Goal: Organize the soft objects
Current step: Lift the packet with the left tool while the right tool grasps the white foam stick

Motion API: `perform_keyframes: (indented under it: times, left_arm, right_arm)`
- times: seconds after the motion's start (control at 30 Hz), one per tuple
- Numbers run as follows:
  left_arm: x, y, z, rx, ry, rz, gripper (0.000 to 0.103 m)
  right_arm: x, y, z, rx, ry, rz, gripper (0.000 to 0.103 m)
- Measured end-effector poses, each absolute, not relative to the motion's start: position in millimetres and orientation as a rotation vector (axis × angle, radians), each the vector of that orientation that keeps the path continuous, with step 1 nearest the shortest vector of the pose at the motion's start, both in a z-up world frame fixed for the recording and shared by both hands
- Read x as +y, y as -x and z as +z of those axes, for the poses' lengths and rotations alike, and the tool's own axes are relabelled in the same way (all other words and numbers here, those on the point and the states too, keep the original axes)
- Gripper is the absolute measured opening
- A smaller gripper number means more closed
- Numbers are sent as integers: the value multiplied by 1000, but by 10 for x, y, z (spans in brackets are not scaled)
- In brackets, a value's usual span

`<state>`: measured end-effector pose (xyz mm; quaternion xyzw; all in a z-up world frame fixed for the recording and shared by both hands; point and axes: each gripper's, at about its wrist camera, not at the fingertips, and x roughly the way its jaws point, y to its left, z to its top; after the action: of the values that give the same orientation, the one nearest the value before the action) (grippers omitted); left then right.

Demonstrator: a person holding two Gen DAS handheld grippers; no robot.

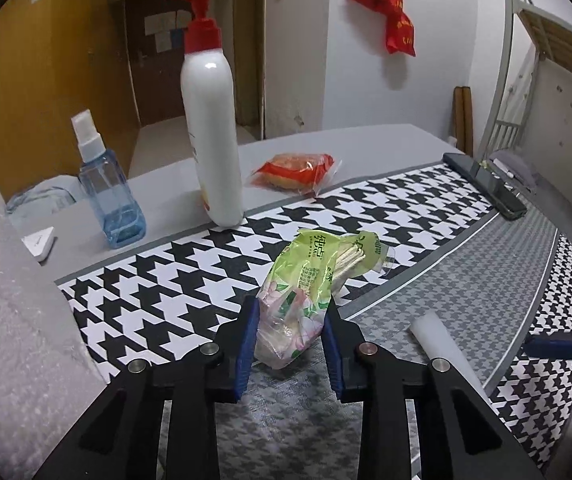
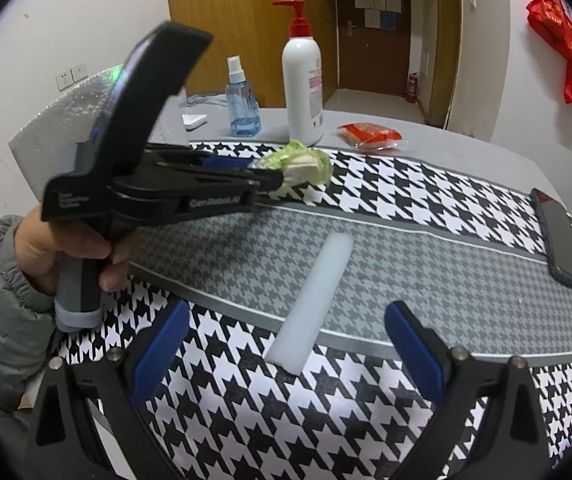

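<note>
Place: dorm-type living rm, prob. shared
Proof: metal bunk bed frame (image 1: 523,52); wooden door (image 2: 371,32) w/ notices; fire extinguisher (image 2: 412,88) in hall
Table: houndstooth cloth (image 2: 385,196); pump lotion bottle (image 1: 210,136); spray bottle (image 1: 106,196)

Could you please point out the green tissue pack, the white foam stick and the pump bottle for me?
green tissue pack (image 1: 305,276): left wrist view, on its printed middle.
white foam stick (image 2: 317,292): right wrist view, mid-length on its top.
pump bottle (image 1: 210,136): left wrist view, on its white body.

Left hand-held gripper (image 1: 290,334) pinched shut around a packet, right hand-held gripper (image 2: 286,344) jaws spread wide
</note>
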<state>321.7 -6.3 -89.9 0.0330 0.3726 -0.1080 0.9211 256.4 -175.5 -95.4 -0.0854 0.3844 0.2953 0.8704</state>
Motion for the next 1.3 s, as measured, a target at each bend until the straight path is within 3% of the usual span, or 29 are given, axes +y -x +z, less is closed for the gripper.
perform_keyframes:
  times: [0.2, 0.63, 0.8, 1.07, 1.3]
  left_arm:
    - [-25, -3124, -781, 738, -48, -236, 32]
    - [7, -2937, -538, 664, -22, -264, 32]
    - [-18, -2862, -451, 626, -30, -269, 32]
    - [-24, -2762, -329, 580, -15, -284, 32]
    - [0, -2601, -215, 520, -7, -306, 32]
  right_arm:
    - [-1733, -2586, -1008, 835, 160, 617, 83]
    - [-1661, -2533, -985, 836, 166, 599, 81]
    - [-1643, -2552, -1018, 854, 161, 565, 66]
    - [-1601, -2617, -1084, 873, 155, 515, 65]
    - [-1572, -2626, -1116, 889, 156, 466, 51]
